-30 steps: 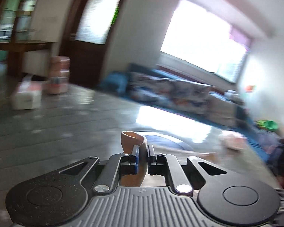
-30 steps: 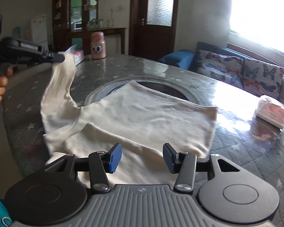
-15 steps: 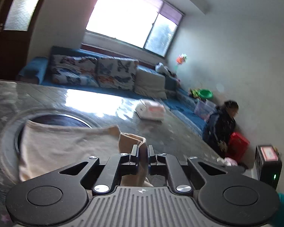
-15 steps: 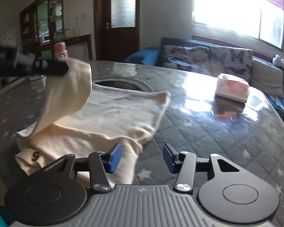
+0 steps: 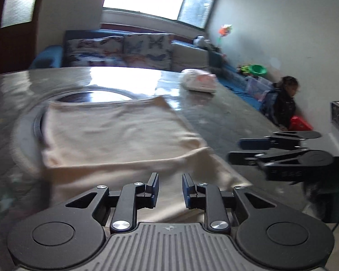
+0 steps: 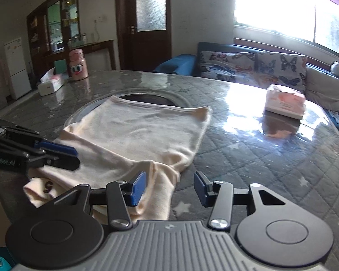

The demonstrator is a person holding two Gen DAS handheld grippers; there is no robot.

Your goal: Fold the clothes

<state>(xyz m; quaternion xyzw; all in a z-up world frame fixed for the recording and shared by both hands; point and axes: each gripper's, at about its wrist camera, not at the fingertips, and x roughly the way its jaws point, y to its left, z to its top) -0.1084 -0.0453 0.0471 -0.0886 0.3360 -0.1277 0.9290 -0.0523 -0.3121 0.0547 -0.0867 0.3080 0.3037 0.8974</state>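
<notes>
A cream shirt (image 6: 137, 135) lies flat on the grey quilted table (image 6: 271, 164), its left side folded over the body; it also shows in the left wrist view (image 5: 115, 135). My left gripper (image 5: 169, 187) is open and empty just above the shirt's near edge; it shows in the right wrist view (image 6: 63, 153) at the left. My right gripper (image 6: 169, 189) is open and empty above the shirt's near right corner; it shows in the left wrist view (image 5: 248, 151) at the right.
A pink tissue pack (image 6: 284, 101) lies at the table's far right. A white tissue box (image 6: 50, 84) and a pink bottle (image 6: 78, 67) stand at the far left. A round inset (image 6: 151, 98) lies under the shirt's far edge. A child (image 5: 282, 101) sits by the wall.
My left gripper carried the shirt's sleeve across over the body, let it go and opened. The sleeve now lies flat on the shirt. The right gripper stayed open.
</notes>
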